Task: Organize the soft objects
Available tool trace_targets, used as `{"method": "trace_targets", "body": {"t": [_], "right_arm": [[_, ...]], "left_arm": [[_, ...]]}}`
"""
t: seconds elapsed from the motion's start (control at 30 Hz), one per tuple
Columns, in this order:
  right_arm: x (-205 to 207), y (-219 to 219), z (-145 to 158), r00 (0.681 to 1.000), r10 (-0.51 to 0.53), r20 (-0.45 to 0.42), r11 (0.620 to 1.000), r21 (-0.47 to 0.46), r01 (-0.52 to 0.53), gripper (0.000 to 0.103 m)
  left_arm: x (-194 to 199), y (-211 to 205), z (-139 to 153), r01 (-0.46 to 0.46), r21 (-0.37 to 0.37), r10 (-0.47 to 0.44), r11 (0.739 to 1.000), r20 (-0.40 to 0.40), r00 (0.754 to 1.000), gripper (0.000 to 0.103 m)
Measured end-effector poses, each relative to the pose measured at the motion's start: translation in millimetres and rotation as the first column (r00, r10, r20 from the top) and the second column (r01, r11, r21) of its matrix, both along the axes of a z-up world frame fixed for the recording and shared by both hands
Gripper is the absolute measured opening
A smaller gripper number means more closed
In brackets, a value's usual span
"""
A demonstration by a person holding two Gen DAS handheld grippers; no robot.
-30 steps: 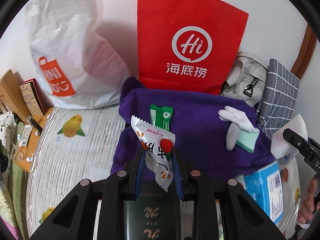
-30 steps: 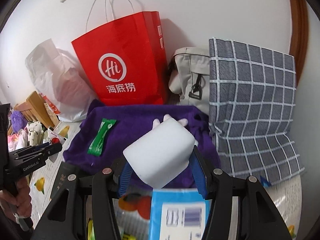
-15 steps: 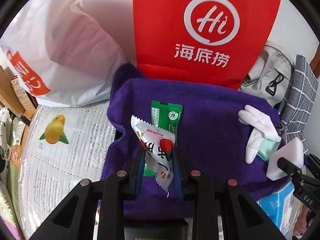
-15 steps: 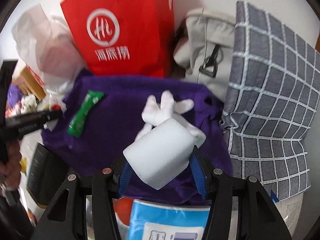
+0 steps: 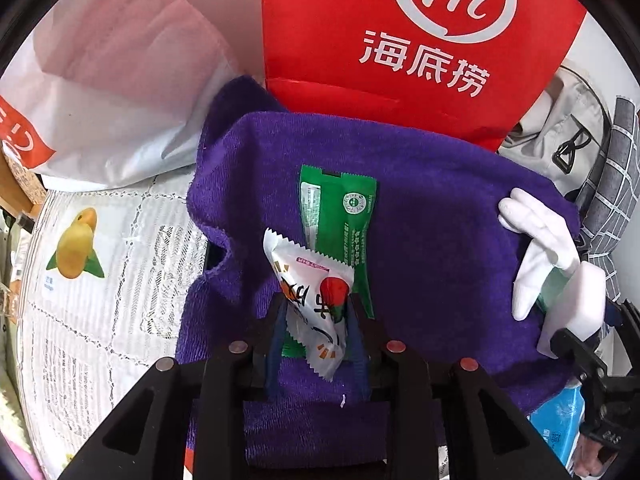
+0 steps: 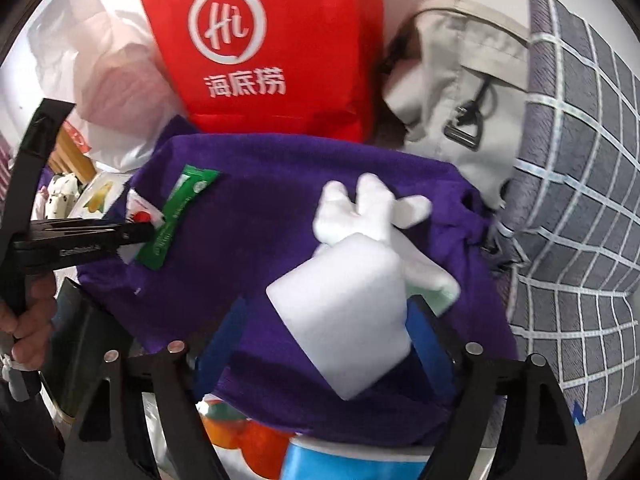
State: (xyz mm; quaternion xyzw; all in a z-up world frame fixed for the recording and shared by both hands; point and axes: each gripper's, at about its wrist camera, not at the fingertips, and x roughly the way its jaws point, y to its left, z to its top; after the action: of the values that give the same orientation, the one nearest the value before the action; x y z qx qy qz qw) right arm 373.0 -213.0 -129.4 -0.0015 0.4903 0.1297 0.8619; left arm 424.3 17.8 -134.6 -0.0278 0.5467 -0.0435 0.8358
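A purple towel (image 5: 432, 224) (image 6: 256, 208) lies spread on the table. On it lie a green packet (image 5: 340, 216) (image 6: 180, 216) and a white glove (image 5: 536, 240) (image 6: 360, 208). My left gripper (image 5: 316, 320) is shut on a white snack packet (image 5: 312, 296) with red print, just above the towel beside the green packet. My right gripper (image 6: 332, 320) has opened: a white sponge block (image 6: 344, 312) (image 5: 576, 304) rests against the right finger over the towel, with a gap on its left side, next to the glove.
A red paper bag (image 5: 400, 32) (image 6: 272, 40), a white plastic bag (image 5: 112, 80), a beige bag (image 6: 452, 80) and a grey checked bag (image 6: 580, 200) stand behind the towel. A blue-white pack (image 5: 560, 428) lies at the front. A lace tablecloth with fruit print (image 5: 80, 248) covers the left.
Both grippers moved forward and down over the towel. The right gripper's jaws have spread apart and loosened their hold on the sponge. The left still grips the snack packet.
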Motion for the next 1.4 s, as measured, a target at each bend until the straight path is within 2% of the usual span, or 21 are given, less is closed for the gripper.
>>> {"method": "trace_targets", "body": {"t": [0.07,0.23,0.43,0.63,0.73,0.87,1.03,1.2,1.4], "right_arm": [[0,2,3,1.0,0.013,0.014,1.0,0.022,-0.013,0.081],[-3,-3,9,1.0,-0.001,0.024,0.998,0.068,-0.001,0.082],[-7,-12,20,0.998,-0.033,0.052,0.994,0.104,0.028,0.082],[-21,-18,47,0.989,-0.072,0.126,0.994,0.091,0.061,0.082],[-31,-21,59,0.983,-0.097,0.156,0.99,0.119,0.079,0.082],[-50,-19,69,0.98,-0.127,0.155,0.984,0.147,0.104,0.082],[-83,-12,77,0.974,-0.156,0.162,0.985,0.099,0.142,0.082],[-123,1,75,0.983,-0.144,0.11,0.988,0.08,0.135,0.08],[-162,19,58,0.991,-0.117,0.059,0.989,0.1,0.11,0.077]], "left_arm": [[0,0,0,0.0,-0.01,0.0,1.0,0.0,1.0,0.039],[0,-4,8,0.003,-0.015,-0.003,1.0,0.032,0.999,0.055],[-2,-2,15,-0.004,-0.008,0.004,1.0,0.046,0.999,0.06],[-16,0,27,-0.024,0.008,0.023,1.0,0.067,0.998,0.06],[-29,1,39,-0.017,0.01,0.016,1.0,0.077,0.997,0.06],[-59,6,56,-0.011,0.007,0.01,1.0,0.111,0.994,0.06],[-95,15,70,-0.011,-0.004,0.012,1.0,0.126,0.992,0.06],[-137,25,81,-0.011,-0.021,0.014,1.0,0.151,0.988,0.06],[-179,29,78,0.009,-0.041,-0.002,0.999,0.162,0.987,0.06]]}}
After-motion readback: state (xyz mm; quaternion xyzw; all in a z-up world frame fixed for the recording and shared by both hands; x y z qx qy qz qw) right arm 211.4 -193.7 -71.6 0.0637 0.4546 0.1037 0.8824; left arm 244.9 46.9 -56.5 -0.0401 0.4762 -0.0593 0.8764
